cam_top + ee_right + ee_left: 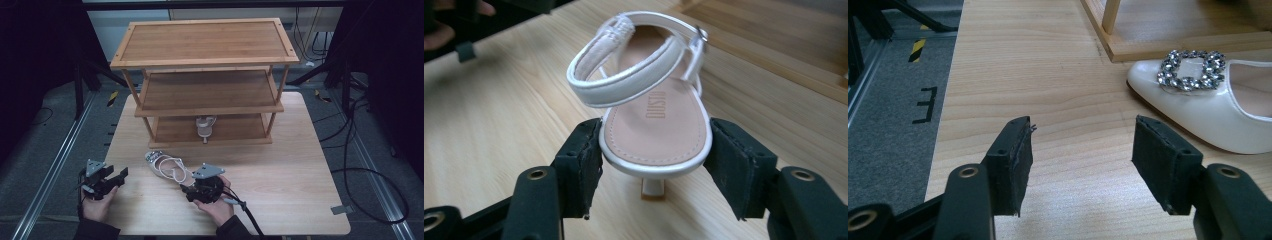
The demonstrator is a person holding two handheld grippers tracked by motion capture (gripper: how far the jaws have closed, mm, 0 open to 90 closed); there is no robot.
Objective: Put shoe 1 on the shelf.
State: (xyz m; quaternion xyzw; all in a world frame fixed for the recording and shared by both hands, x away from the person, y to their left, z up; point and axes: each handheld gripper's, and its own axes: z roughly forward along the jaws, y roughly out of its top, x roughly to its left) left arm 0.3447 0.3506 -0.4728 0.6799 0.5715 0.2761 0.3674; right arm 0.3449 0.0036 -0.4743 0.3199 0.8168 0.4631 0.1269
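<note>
The white heeled sandal (165, 165) with a jewelled buckle and looped ankle strap stands upright on the wooden table (280, 170), heel between the right gripper's (655, 150) pads.

The white shoe's insole (659, 127) reads "DUSTO"; black tape on the grey floor (924, 104) forms an "E".

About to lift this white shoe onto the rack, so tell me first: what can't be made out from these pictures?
- Shoe: the right gripper view leaves unclear whether the right hand-held gripper presses its heel end or just brackets it.
- Shoe's toe: cut off by the edge in the left gripper view.
- Second shoe on the rack's bottom shelf: too small and shaded in the high view.
</note>
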